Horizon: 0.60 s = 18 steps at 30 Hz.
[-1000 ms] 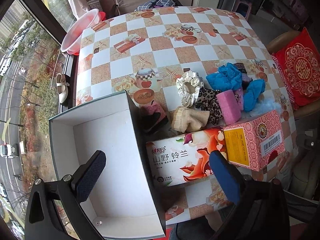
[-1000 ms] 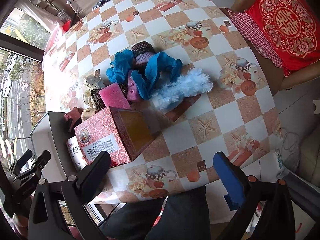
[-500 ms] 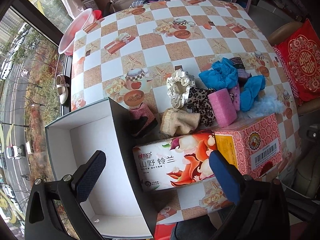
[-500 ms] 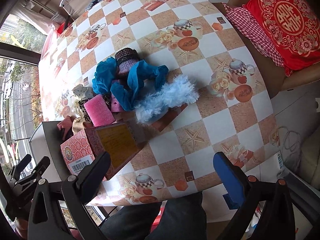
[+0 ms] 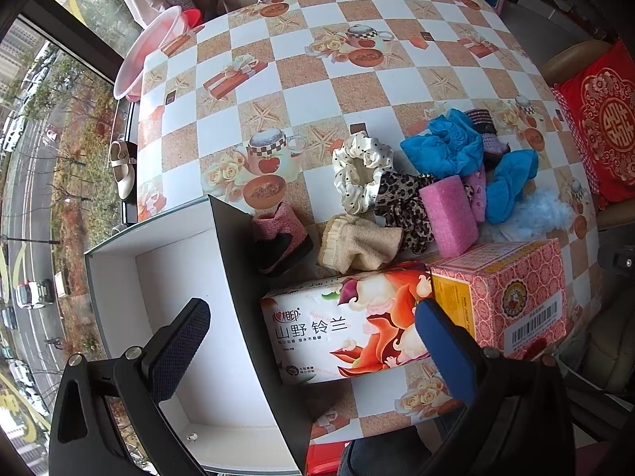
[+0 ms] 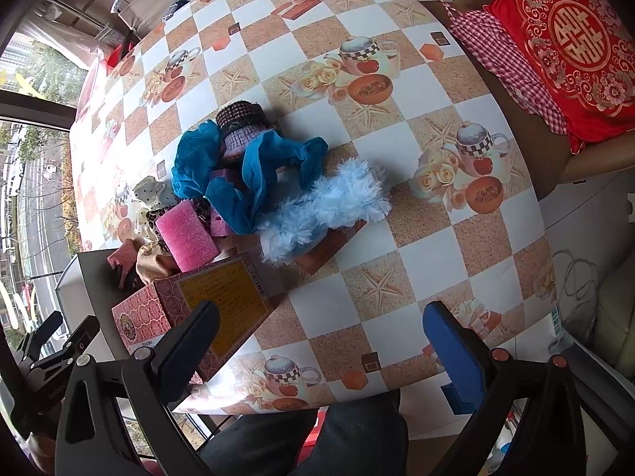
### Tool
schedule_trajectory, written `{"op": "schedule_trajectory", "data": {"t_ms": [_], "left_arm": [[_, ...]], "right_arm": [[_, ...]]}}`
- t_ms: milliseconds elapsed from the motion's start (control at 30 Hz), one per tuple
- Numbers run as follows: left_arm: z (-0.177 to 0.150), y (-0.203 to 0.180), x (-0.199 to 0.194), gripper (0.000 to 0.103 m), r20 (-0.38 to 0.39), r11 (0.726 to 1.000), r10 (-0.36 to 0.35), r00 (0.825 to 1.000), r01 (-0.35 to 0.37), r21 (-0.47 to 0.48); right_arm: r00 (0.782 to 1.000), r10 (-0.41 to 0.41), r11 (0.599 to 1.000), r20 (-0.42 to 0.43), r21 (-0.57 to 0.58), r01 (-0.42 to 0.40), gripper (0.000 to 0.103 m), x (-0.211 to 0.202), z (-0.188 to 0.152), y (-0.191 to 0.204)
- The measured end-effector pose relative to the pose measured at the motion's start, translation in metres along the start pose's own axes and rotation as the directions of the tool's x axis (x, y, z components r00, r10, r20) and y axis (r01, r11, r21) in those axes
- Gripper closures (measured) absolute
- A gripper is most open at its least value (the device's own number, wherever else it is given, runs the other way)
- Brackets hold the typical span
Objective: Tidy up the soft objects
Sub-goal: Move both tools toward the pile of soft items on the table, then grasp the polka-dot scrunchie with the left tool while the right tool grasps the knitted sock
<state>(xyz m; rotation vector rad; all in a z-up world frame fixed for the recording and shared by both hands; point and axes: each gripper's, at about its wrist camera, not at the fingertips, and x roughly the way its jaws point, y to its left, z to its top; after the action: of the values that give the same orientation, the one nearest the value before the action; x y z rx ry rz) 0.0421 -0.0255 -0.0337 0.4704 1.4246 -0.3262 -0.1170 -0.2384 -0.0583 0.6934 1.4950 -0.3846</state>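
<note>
Checkered table [image 5: 301,91] spans ahead of both grippers; white box [image 5: 119,277] sits w/ its floor just past the left gripper [image 5: 313,341] fingers, tissue boxes [image 5: 341,321] btwn them. Soft pile [image 6: 254,182] lies well ahead of the right gripper [image 6: 321,341], toward its left finger. Both grippers spread wide, holding nothing

Daylight comes through a large window [image 5: 47,127] along the left of the frame, with a street and parked cars far below. The round table [image 5: 317,91] wears a checked cloth printed with teapots and starfish. At right a tan chair [image 6: 528,150] holds a red embroidered cushion [image 6: 571,43]; a pink basin [image 5: 147,49] sits at upper left.
</note>
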Motion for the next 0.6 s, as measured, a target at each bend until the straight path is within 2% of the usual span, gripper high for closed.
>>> {"op": "schedule_trajectory", "data": {"t_ms": [267, 400, 600], "left_arm": [[0.008, 0.009, 0.008, 0.0, -0.021, 1.0, 0.001, 1.0, -0.001, -0.022], [0.017, 0.01, 0.02, 0.0, -0.047, 1.0, 0.026, 0.999, -0.026, 0.005], [0.049, 0.002, 0.04, 0.0, -0.07, 0.999, 0.033, 0.997, -0.031, 0.043]], "right_arm": [[1.0, -0.017, 1.0, 0.003, -0.02, 0.017, 0.0, 0.008, 0.007, 0.001], [0.999, -0.038, 0.998, -0.014, -0.054, 0.038, 0.0, 0.023, 0.013, 0.005], [0.998, -0.059, 0.993, -0.035, -0.104, 0.055, 0.0, 0.055, 0.034, 0.013]]}}
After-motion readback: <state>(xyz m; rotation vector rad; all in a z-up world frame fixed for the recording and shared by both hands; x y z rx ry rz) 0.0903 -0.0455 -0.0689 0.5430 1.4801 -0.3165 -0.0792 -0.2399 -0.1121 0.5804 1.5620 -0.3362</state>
